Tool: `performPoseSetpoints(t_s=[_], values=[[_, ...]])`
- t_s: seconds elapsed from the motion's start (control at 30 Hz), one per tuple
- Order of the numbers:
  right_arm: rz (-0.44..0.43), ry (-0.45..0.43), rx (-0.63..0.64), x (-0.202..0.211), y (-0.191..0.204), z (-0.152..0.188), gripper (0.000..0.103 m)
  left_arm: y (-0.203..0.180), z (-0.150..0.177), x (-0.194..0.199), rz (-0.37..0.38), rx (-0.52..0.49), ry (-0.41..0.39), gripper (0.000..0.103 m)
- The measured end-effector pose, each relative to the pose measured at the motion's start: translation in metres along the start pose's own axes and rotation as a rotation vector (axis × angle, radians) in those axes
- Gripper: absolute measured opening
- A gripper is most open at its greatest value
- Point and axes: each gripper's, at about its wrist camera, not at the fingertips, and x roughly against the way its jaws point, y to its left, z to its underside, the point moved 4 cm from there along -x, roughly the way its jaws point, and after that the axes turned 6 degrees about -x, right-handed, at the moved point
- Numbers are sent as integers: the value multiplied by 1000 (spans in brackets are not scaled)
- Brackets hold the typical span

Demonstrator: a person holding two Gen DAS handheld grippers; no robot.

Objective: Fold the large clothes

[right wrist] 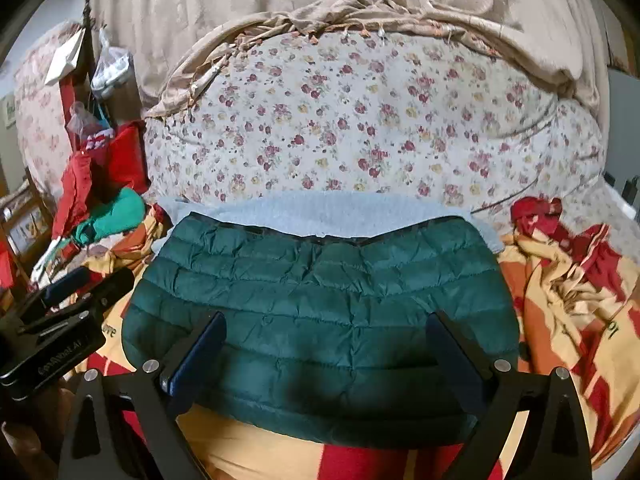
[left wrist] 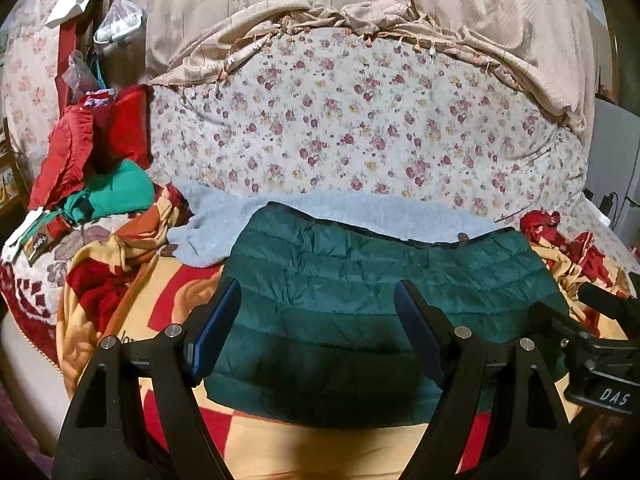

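Observation:
A dark green quilted jacket point(left wrist: 360, 272) point(right wrist: 320, 280) lies folded flat on a red and yellow blanket point(left wrist: 120, 280) point(right wrist: 248, 448). A pale blue fleece garment point(left wrist: 320, 212) point(right wrist: 320, 208) spreads out under its far edge. My left gripper point(left wrist: 318, 292) hovers open above the near left part of the jacket, nothing between its blue pads point(left wrist: 216, 332). My right gripper point(right wrist: 327, 320) also stands open, wide, over the jacket's near edge, its pads point(right wrist: 196, 356) apart from the fabric. Each tool's black housing shows at the edge of the other's view.
A floral quilt point(left wrist: 340, 120) point(right wrist: 360, 120) rises behind the garments, with beige tasselled cloth point(left wrist: 280, 32) draped over it. Red and green clothes point(left wrist: 100, 168) are piled at the left. The blanket bunches up at the right point(right wrist: 568, 280).

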Motion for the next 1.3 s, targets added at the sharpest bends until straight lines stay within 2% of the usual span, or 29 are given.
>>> performPoseSetpoints(t_s=[0.33,0.73,1.3], values=[[0,-1,10,3,7,6,99,-7,2,8,-40,-39,-31,80],[19,0,-8,-2,4,9,99,-5,2,11,-78,-15,-36,80],[29,-2,-4,-3,3,12,103,-2,7,6,-77,-8,-21,80]])
